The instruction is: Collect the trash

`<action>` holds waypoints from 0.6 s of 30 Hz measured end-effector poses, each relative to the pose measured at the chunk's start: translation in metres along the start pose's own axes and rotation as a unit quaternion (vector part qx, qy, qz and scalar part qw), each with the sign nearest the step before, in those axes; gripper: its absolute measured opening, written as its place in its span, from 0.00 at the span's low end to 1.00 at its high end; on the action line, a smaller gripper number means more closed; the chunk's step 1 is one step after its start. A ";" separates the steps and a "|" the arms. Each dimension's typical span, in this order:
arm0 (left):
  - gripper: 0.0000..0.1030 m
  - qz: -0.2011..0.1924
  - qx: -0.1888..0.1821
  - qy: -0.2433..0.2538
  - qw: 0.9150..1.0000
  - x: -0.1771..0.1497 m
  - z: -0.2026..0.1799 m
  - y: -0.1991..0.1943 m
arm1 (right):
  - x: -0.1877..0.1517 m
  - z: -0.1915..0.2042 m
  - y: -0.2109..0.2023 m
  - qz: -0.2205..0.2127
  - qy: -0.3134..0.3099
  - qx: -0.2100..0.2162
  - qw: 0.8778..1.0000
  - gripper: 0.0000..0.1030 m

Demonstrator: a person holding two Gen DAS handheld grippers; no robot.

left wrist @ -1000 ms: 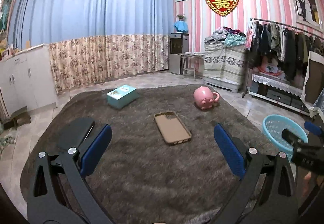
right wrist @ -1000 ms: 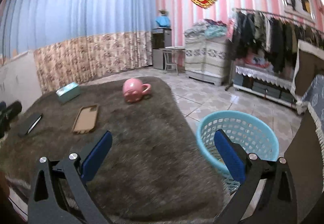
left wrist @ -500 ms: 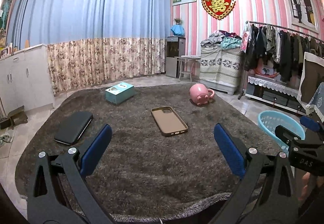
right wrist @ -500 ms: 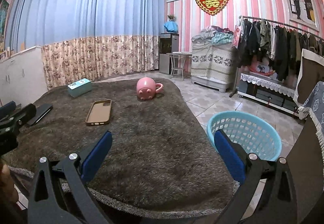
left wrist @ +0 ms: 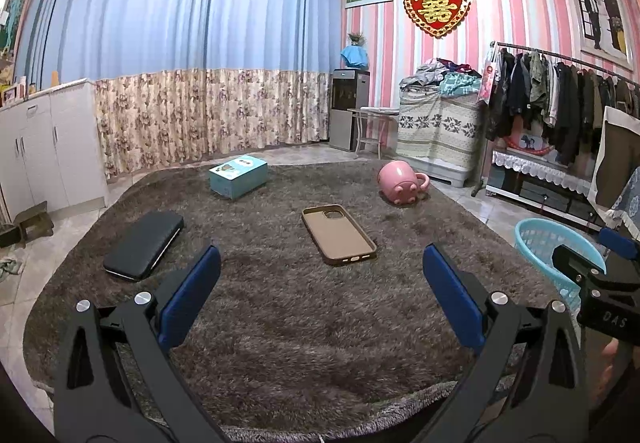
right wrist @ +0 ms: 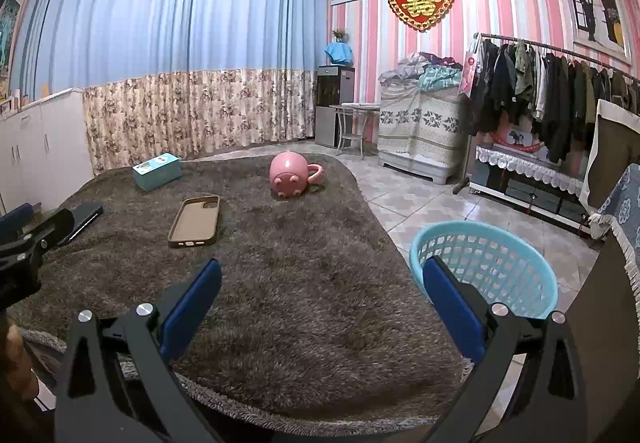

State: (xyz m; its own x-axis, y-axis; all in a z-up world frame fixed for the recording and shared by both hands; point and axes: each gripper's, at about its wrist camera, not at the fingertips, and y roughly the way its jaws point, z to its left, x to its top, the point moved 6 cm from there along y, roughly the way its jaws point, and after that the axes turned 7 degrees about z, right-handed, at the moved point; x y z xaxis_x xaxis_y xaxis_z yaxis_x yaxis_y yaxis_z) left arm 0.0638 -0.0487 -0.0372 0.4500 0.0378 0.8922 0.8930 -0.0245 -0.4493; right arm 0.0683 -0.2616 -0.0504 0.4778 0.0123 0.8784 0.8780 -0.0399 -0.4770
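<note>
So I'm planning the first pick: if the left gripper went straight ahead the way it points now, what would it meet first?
Probably the shaggy grey-brown rug, then the tan phone case lying flat on it. The left gripper is open and empty; depth is uncertain through the fisheye.

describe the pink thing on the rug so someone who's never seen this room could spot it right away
Start at the big shaggy grey-brown rug that covers the middle of the floor. At its far right edge, nearest the pink striped wall, lies the pink mug, tipped on its side with its handle to the right. It is the only round, pink item there; the teal box, tan phone case and black case are flat and rectangular.
</note>
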 end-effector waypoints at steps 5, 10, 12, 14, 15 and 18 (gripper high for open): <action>0.95 -0.001 0.000 -0.005 1.000 0.001 0.004 0.002 | 0.001 0.004 -0.002 -0.006 -0.007 0.001 1.000 0.96; 0.95 -0.005 0.002 -0.006 1.000 0.003 0.005 0.000 | 0.001 0.004 -0.002 -0.005 -0.007 0.001 1.000 0.96; 0.95 -0.003 0.001 -0.005 1.000 0.003 0.005 0.000 | 0.001 0.004 -0.002 -0.006 -0.006 0.001 1.000 0.96; 0.95 -0.002 0.001 -0.006 1.000 0.004 0.005 0.000 | 0.001 0.004 -0.002 -0.005 -0.006 0.002 1.000 0.96; 0.95 -0.003 0.002 -0.006 1.000 0.004 0.005 0.000 | 0.001 0.004 -0.002 -0.005 -0.007 0.002 1.000 0.96; 0.95 -0.004 0.008 -0.004 1.000 0.003 0.004 0.000 | 0.000 0.005 -0.002 -0.003 -0.008 0.001 1.000 0.96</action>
State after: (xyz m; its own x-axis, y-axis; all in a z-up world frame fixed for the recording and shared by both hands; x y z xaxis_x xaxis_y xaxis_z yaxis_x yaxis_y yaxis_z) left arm 0.0655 -0.0442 -0.0348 0.4433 0.0456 0.8952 0.8963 -0.0078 -0.4434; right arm 0.0670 -0.2561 -0.0497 0.4728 0.0289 0.8807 0.8810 -0.0371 -0.4718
